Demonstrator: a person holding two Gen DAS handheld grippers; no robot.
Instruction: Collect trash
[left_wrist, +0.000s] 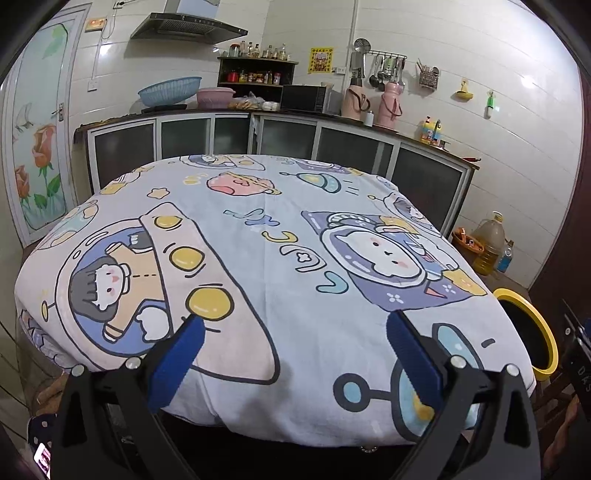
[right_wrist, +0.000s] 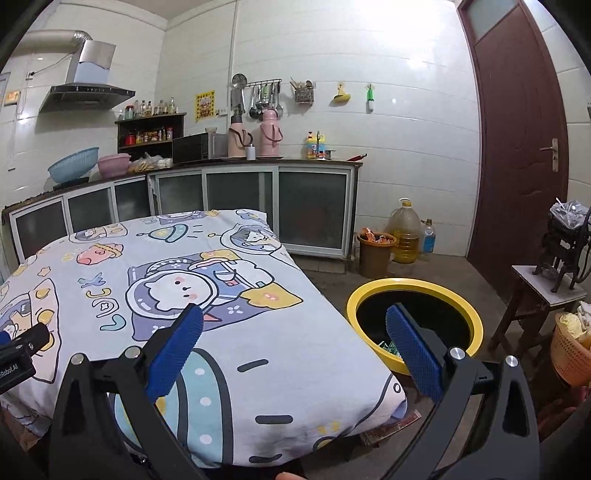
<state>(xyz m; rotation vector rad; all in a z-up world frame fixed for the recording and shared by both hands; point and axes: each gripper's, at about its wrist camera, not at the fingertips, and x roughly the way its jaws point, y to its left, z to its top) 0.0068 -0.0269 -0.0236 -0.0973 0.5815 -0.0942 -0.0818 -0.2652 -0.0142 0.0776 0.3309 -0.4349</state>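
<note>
Both the left gripper (left_wrist: 295, 332) and right gripper (right_wrist: 295, 328) gape empty (cartoon tablecloth (left_wrist: 280, 243) bare); search beside the yellow-rimmed bin (right_wrist: 417, 286).

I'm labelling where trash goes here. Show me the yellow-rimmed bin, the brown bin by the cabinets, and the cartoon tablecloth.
yellow-rimmed bin (right_wrist: 476, 317): right wrist view, on its yellow rim, right side.
brown bin (right_wrist: 375, 258): right wrist view, on its front wall.
cartoon tablecloth (left_wrist: 280, 280): left wrist view, on bare pale cloth mid-table.

left claw (left_wrist: 295, 332): fingers spread, empty | right claw (right_wrist: 294, 326): fingers spread, empty
</note>
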